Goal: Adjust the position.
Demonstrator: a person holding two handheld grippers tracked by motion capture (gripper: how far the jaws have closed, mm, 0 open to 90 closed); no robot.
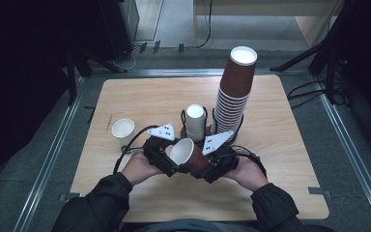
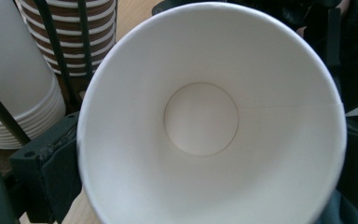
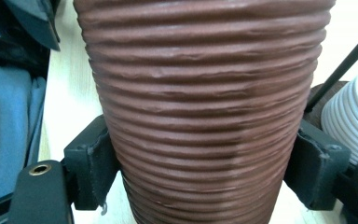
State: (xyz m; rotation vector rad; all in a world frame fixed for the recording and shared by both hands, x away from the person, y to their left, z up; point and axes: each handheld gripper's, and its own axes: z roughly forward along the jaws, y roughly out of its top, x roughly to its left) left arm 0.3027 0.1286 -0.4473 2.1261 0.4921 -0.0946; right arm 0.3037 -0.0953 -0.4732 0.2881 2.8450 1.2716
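Observation:
A brown ribbed paper cup (image 1: 193,155) with a white inside lies tilted between both grippers, mouth toward the left, above the table's front middle. My right gripper (image 1: 202,166) is shut on its ribbed body (image 3: 205,116), one pad (image 3: 91,168) pressed on each side. My left gripper (image 1: 175,160) looks straight into the cup's white mouth (image 2: 200,121). Its jaws flank the rim and the left pad (image 2: 58,172) touches the outside of the cup.
A tall stack of brown cups (image 1: 234,92) and a short stack of white cups (image 1: 195,121) stand in black wire holders just behind the grippers. A single white cup (image 1: 122,128) stands upright at the left of the wooden table (image 1: 140,96).

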